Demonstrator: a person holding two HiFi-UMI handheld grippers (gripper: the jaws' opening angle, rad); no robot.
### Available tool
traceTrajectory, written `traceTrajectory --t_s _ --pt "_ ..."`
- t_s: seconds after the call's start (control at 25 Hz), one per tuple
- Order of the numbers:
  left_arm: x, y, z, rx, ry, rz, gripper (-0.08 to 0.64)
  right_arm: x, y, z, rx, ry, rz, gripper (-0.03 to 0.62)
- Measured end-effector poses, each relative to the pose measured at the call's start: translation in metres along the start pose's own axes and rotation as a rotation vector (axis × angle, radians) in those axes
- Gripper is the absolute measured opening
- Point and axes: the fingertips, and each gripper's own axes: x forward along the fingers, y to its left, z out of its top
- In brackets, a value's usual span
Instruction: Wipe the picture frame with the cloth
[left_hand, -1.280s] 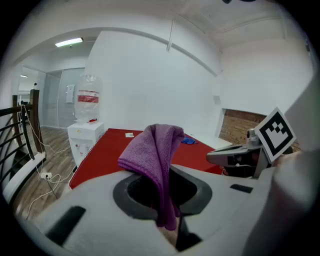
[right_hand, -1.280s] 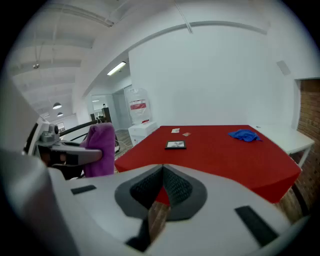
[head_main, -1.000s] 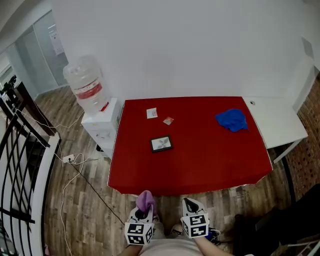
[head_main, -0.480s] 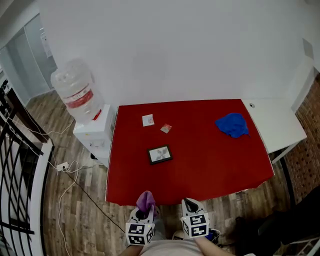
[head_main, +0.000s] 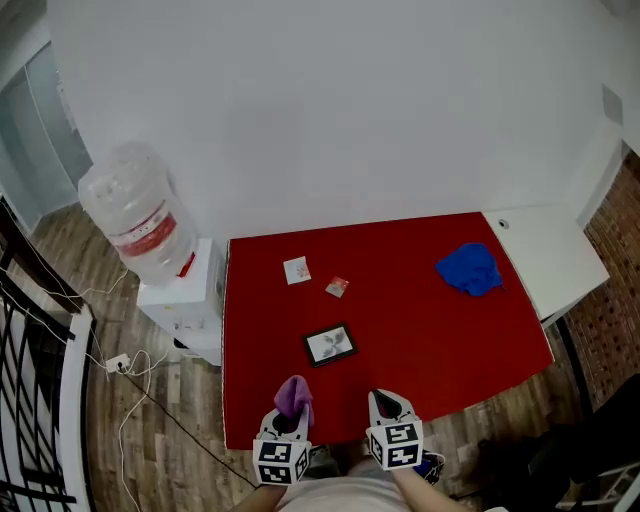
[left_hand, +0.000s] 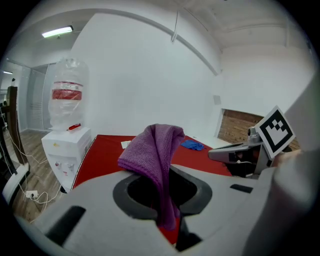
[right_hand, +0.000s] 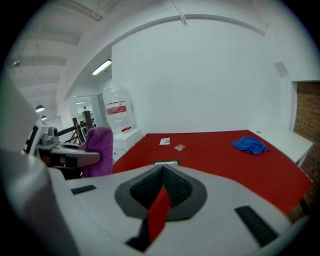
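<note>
**Left gripper** (left_hand: 167, 172): the jaws are clamped on a purple cloth (left_hand: 156, 147). The cloth rises out of the jaws in a fold and droops over to the left (its lower end hangs down through the jaw opening).

**Right gripper** (right_hand: 162, 172): the jaws are pressed together at the tips, with nothing between them.

**Position of grippers:** both are held side by side at the near edge of the red table (head_main: 430, 330), the left one beside the right and apart from it.

**Picture frame** (head_main: 330, 345): it lies flat on the near left part of the table, slightly turned, a dark border round a pale picture. It sits just beyond the grippers, touched by neither.

**Other items on the table:**
- A white paper card (head_main: 297, 270) lies far of the frame.
- A small packet (head_main: 337, 287) lies just right of the card.
- A crumpled blue cloth (head_main: 468, 269) lies at the far right, well apart from the frame.

**Surroundings:** a white water dispenser (head_main: 190, 300) carrying a large bottle (head_main: 133, 215) stands against the table's left side. A white side table (head_main: 545, 255) adjoins the right side.
</note>
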Motion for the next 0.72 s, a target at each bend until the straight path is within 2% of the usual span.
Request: traceTrajectory --t_s 0.36,0.72 --pt "0.028 0.019 0.015 -0.042 0.003 -0.002 0.054 0.030 -0.001 0.019 -0.002 0.027 0.010 0.005" --pt "0.053 0.022 0.027 -0.070 0.001 0.055 0.054 0.058 -0.018 0.040 -0.032 0.032 0.070 0.005"
